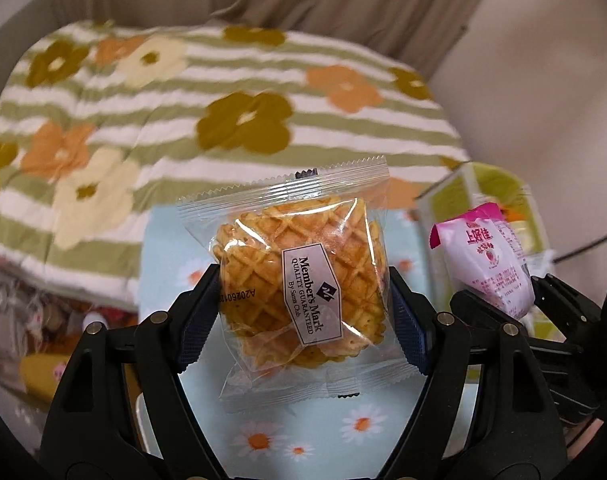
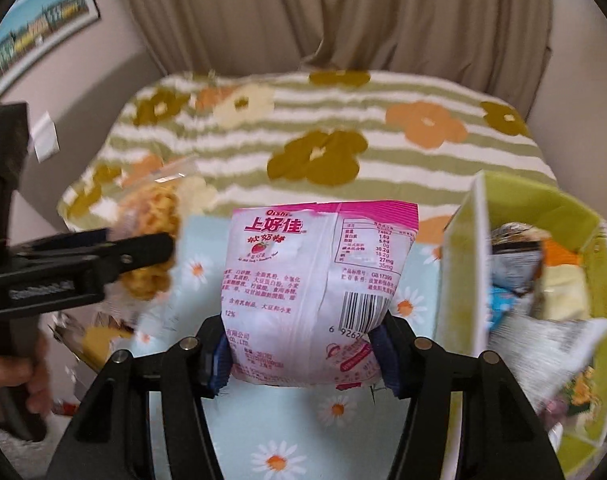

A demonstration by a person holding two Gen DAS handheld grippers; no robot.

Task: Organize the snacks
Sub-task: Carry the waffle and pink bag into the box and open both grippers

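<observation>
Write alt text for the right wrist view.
The right tongs clamp a pink candy packet above a daisy-print cloth. At left, the left tongs hold a waffle snack; a green box of snacks stands at right.

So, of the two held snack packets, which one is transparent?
The clear packet with the golden waffle biscuit, in the left claw. The pink-and-white candy packet in the right claw is opaque.

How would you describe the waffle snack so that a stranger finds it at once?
Look above the pale blue daisy cloth, in front of the flowered striped blanket. The left claw holds a clear packet with a golden grid-pattern waffle and a white label. The packet beside it is pink and opaque.
</observation>
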